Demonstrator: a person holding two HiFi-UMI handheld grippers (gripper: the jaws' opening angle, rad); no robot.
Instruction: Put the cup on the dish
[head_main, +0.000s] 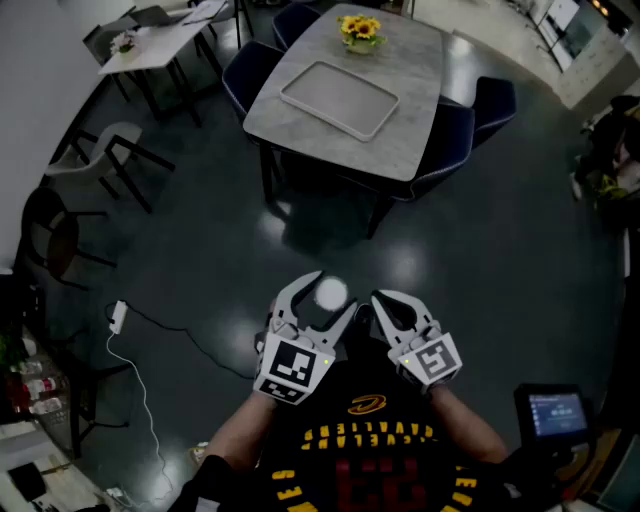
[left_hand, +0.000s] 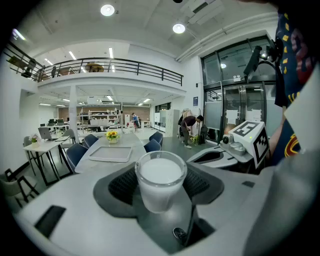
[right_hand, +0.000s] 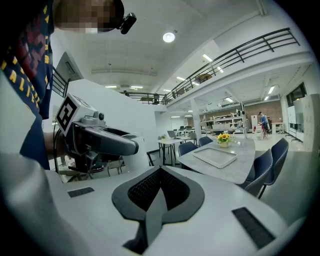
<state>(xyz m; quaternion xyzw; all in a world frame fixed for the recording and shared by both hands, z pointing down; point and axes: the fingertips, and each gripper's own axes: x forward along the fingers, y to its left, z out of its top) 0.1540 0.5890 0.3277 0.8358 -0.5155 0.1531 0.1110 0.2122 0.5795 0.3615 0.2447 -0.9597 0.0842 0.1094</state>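
Left claw (head_main: 329, 296) round cup (left_hand: 160, 176), base hidden

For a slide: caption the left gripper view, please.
Left gripper holds a cup, facing a table with tray and flowers.

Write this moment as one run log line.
left gripper: shut on cup | right gripper: shut, empty | dish: empty, on table ahead
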